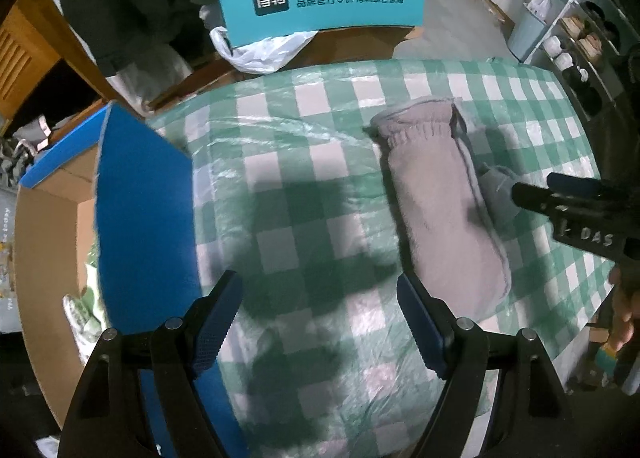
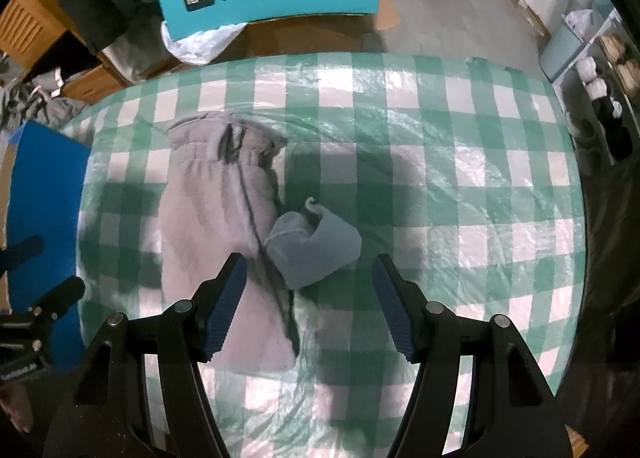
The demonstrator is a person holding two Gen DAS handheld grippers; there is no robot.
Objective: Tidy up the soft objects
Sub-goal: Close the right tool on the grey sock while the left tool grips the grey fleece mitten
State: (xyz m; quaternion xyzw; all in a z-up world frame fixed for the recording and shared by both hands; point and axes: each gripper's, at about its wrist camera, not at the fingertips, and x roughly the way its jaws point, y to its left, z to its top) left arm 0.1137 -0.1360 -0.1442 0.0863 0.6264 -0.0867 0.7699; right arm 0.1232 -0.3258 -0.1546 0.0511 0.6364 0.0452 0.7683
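Lying on the checked tablecloth (image 2: 460, 130), the grey fleece mitten (image 2: 216, 194) is limp and light — take its elastic cuff, not the loose thumb. Your right gripper (image 2: 310, 310) hovers above the thumb and your left gripper (image 1: 320, 322) beside the mitten — both apart, empty.

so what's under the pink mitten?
The pink mitten lies on the plastic-covered green checked cloth; its blue-grey thumb sticks out beside it. Anything beneath the mitten itself is covered.

Qty: 1 pink-grey fleece mitten (image 2: 216, 214), approx. 9 o'clock on 1 checked table (image 2: 460, 194); 1 blue-grey thumb flap (image 2: 316, 250) at centre; 1 blue-flapped box (image 1: 140, 210); 2 grippers.
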